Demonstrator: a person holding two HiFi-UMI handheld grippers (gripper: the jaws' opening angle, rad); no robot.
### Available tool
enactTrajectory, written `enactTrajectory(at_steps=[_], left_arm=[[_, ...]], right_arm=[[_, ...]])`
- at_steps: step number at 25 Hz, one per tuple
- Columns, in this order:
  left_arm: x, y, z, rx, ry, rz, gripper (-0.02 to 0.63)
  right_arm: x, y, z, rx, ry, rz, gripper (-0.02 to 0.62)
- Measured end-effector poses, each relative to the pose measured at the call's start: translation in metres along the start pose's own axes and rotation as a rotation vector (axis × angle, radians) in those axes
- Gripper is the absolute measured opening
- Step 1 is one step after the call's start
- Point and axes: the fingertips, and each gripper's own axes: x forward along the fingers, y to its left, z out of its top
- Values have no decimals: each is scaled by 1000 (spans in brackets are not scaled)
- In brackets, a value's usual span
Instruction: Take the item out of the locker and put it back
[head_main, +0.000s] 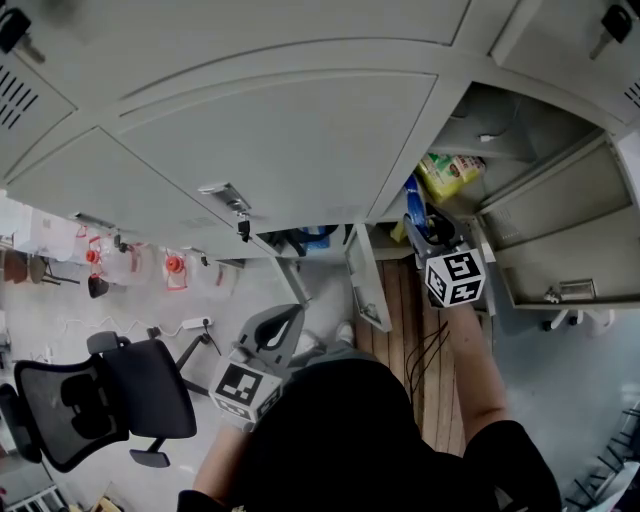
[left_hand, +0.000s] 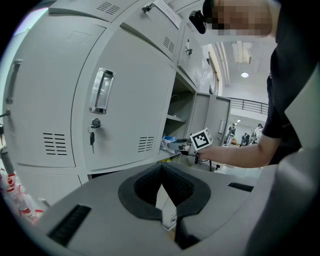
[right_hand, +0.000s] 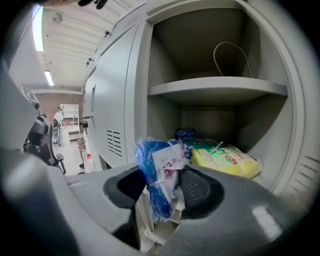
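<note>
My right gripper (right_hand: 162, 172) is shut on a blue bagged item (right_hand: 159, 170) with a white label, held at the mouth of the open locker (right_hand: 220, 90). In the head view the same gripper (head_main: 420, 222) reaches into that locker with the blue item (head_main: 413, 196) at its tip. A yellow-green pack (right_hand: 227, 159) lies on the locker's lower floor just behind the blue item. My left gripper (left_hand: 162, 172) hangs back, lower left, in front of closed doors; its jaws meet at the tips and hold nothing. From there the right gripper (left_hand: 181, 146) shows far off.
The open locker's door (head_main: 364, 280) swings out to the left of my right arm. A white cable loop (right_hand: 232, 52) lies on the upper shelf. A key (left_hand: 92, 136) hangs in a closed door's lock. A black office chair (head_main: 105, 400) stands lower left.
</note>
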Motion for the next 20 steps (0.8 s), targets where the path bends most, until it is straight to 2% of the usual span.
enactTrajectory(at_steps=[20], left_arm=[[2, 5, -4, -8, 10, 25, 11]], right_arm=[[36, -12, -10, -210, 97, 69, 225]])
